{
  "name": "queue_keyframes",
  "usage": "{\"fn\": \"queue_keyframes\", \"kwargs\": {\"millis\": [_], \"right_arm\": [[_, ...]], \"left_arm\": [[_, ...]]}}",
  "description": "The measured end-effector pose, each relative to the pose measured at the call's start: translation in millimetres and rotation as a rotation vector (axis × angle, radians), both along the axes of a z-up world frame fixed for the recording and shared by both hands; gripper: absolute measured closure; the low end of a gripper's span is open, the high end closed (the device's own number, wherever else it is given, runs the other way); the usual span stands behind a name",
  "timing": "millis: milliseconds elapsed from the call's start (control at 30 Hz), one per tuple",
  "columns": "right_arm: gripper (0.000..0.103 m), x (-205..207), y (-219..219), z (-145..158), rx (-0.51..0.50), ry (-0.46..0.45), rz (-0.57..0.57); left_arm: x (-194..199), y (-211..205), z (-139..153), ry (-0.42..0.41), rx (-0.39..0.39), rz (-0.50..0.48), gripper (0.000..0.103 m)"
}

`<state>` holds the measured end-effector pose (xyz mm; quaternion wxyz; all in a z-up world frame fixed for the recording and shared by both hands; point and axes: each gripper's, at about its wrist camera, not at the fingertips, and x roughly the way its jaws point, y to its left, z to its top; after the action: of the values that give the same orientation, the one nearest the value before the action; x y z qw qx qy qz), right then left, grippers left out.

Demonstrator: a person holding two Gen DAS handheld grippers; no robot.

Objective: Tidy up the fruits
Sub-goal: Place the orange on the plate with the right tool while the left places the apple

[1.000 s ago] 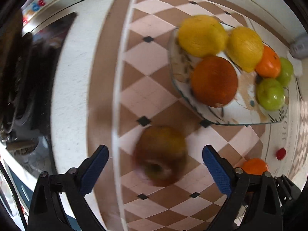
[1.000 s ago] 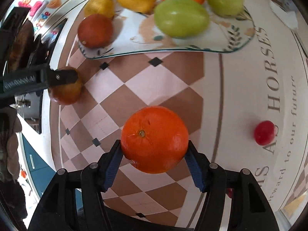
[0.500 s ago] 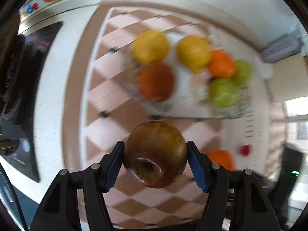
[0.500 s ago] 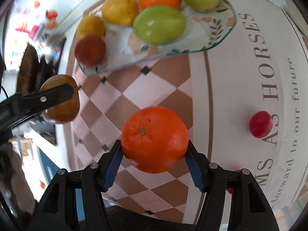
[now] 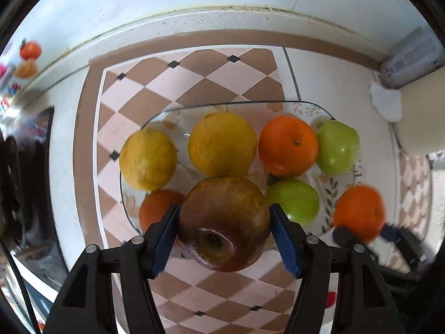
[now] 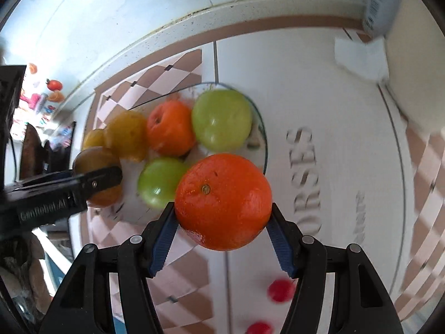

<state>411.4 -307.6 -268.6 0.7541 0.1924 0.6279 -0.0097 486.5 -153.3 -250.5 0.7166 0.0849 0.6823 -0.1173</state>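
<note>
Left wrist view: the left gripper [image 5: 224, 232] is closed on a brown-red apple [image 5: 224, 222], which is clamped between the two blue pads [image 5: 164, 240] with its hollow turned toward the camera. The apple is held above the near edge of a clear glass plate [image 5: 244, 105] that rests on a checkered tablecloth [image 5: 194, 75]. On the plate, from left to right, are seen a yellow lemon [image 5: 148, 159], a dark orange [image 5: 158, 208] partly hidden behind the left pad, a second lemon [image 5: 222, 143], an orange [image 5: 287, 145], a green apple [image 5: 292, 201] just beside the right pad, and a second green apple [image 5: 337, 147]. At the far right, a bright orange [image 5: 359, 212] is seen gripped by the right gripper [image 5: 364, 233], somewhat blurred. Right wrist view: at the left edge the left gripper [image 6: 91, 183] is seen side-on, closed on the brown-red apple [image 6: 96, 161] over the plate's left end. The right gripper [image 6: 222, 229] is closed on the bright orange [image 6: 224, 204], which is pressed between both blue pads [image 6: 164, 235] and held over the plate's near right rim [image 6: 264, 150]. Two small red fruits [image 6: 281, 290] lie on the cloth below the right finger, well apart from the plate.
</note>
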Motion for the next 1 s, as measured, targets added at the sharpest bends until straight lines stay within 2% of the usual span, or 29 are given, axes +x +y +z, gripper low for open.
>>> {"fn": "queue_keyframes", "kwargs": {"millis": [100,233,300,367,467,533,633,800,1000], "right_arm": [[0.037,12,-6,-6,-0.016,0.02,0.014],[0.036,14,-4,-12,-0.007,0.032,0.029],[0.035,13,-3,-12,0.004,0.024,0.03],[0.023,15,-3,-9,0.023,0.002,0.03],[0.021,17,-2,-3,0.032,-0.013,0.024],[0.02,17,-4,2,0.024,-0.019,0.015],[0.009,13,-6,10,-0.005,-0.025,0.013],[0.009,-4,4,29,-0.106,-0.04,0.043],[0.009,-26,25,54,-0.169,-0.072,0.068]], "left_arm": [[5,-4,-5,0.013,0.013,0.0,0.04],[6,0,4,-0.022,-0.011,0.023,0.038],[7,1,10,-0.033,-0.025,0.022,0.029],[9,1,13,-0.042,-0.03,0.026,0.017],[7,3,14,-0.043,-0.029,0.042,0.013],[3,8,15,-0.039,-0.03,0.057,0.006],[-3,12,20,-0.063,-0.024,0.083,0.006],[-27,33,32,-0.134,0.013,0.117,0.006],[-57,54,43,-0.175,0.033,0.146,0.006]]}}
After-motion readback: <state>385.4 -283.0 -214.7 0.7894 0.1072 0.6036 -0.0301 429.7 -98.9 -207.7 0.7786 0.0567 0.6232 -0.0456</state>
